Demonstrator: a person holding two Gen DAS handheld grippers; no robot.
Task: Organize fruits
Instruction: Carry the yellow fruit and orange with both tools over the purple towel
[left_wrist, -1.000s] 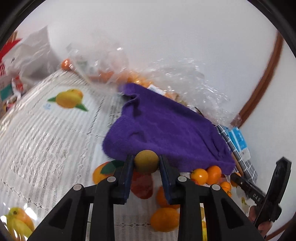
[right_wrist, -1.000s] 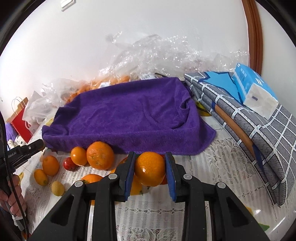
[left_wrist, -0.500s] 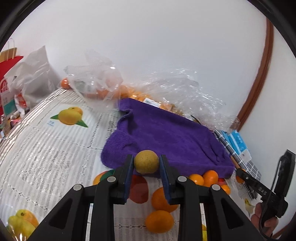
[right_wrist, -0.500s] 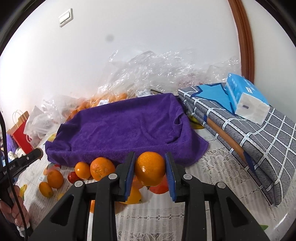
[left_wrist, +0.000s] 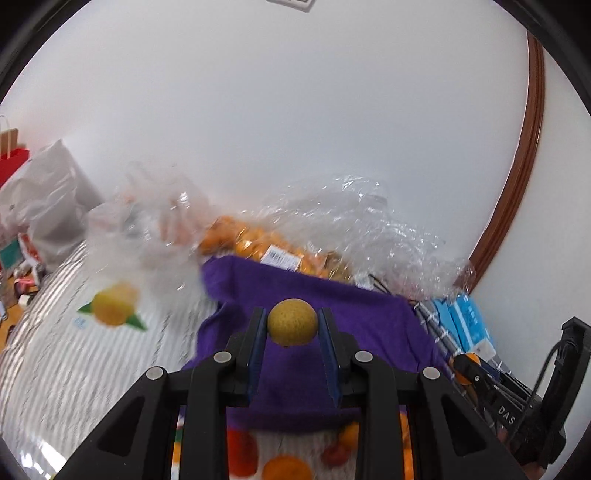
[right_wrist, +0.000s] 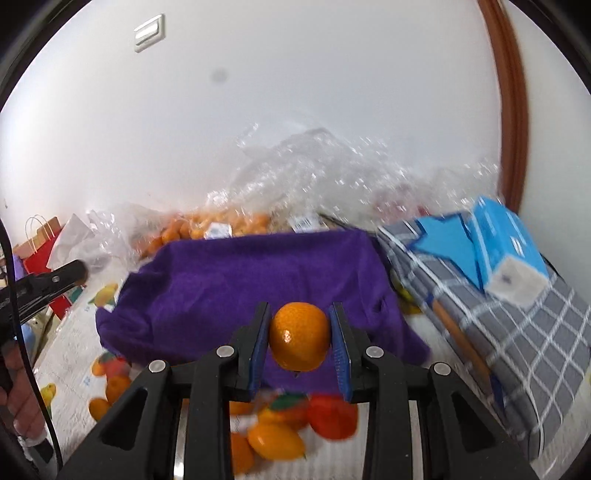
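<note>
Two round fruits can roll free: your left claw (left_wrist: 292, 326) pinches a small yellow-brown fruit (left_wrist: 292, 322) and your right claw (right_wrist: 300, 341) a glossy orange mandarin (right_wrist: 300, 340) by thin contact, so any jolt drops them.

Open air is found above the purple towel (right_wrist: 258, 288); passage is hemmed by crinkled plastic bags (right_wrist: 325, 173) behind and a folded checked blanket (right_wrist: 517, 325) rightward.

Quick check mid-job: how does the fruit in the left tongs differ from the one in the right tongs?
Colour: the left fruit is dull yellow-brown; the right fruit is bright orange.
Surface: the left fruit looks matte and speckled; the right fruit is glossy with a highlight.
Fill: the left fruit looks smaller between its pads than the right fruit does.
Shared: both are round, clamped in shut tongs and held over the purple towel.
</note>
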